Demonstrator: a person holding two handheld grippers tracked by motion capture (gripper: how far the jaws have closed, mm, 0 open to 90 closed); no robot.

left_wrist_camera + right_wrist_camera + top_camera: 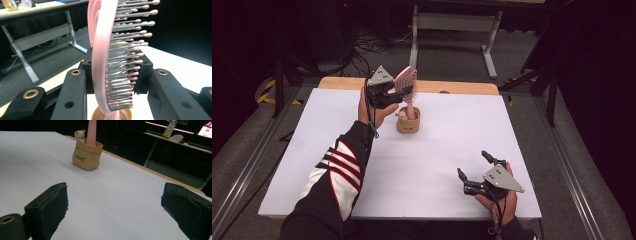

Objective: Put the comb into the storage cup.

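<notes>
The left gripper [391, 95] is clamped on the head of a pink hairbrush [406, 81], its jaws pressed against the brush's back and its bristles, as the left gripper view shows closely [105, 57]. The hairbrush stands nearly upright with its handle down inside a small tan holder [408, 123] shaped like a little sack, with a tiny bear figure [80, 135] at its rim, standing near the far edge of the white table [422, 165]. Judging by this, the brush is either just seated or about to be lifted; the handle is in the holder, and what remains is letting go or pulling it out. The right gripper [474, 167] rests on the near right part of the table, well apart from the holder, its jaws spread wide with nothing between them.
</notes>
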